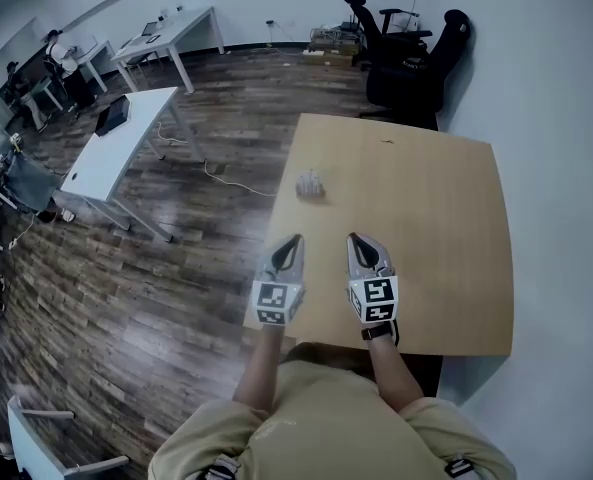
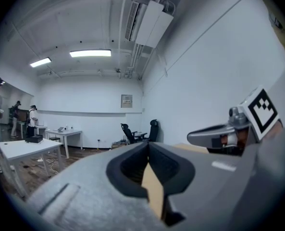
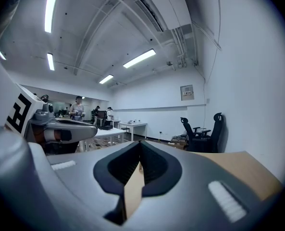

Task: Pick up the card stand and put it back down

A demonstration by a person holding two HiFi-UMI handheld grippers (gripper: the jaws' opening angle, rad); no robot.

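Observation:
The card stand [image 1: 310, 184], a small pale clear piece, stands on the light wooden table [image 1: 446, 228] near its left edge. Both grippers hover side by side above the table's near part, well short of the stand. My left gripper [image 1: 294, 239] is shut, its jaws meeting with nothing between them [image 2: 148, 147]. My right gripper [image 1: 356, 238] is shut and empty as well [image 3: 140, 147]. Both gripper views look level across the room; the stand does not show in them. Each gripper shows in the other's view, the right gripper [image 2: 218, 135] and the left gripper [image 3: 60, 127].
Black office chairs [image 1: 412, 54] stand beyond the table's far edge by the white wall. White desks [image 1: 116, 148] sit on the wood floor to the left, with a cable [image 1: 231, 180] trailing nearby. People [image 1: 36, 73] are at the far left.

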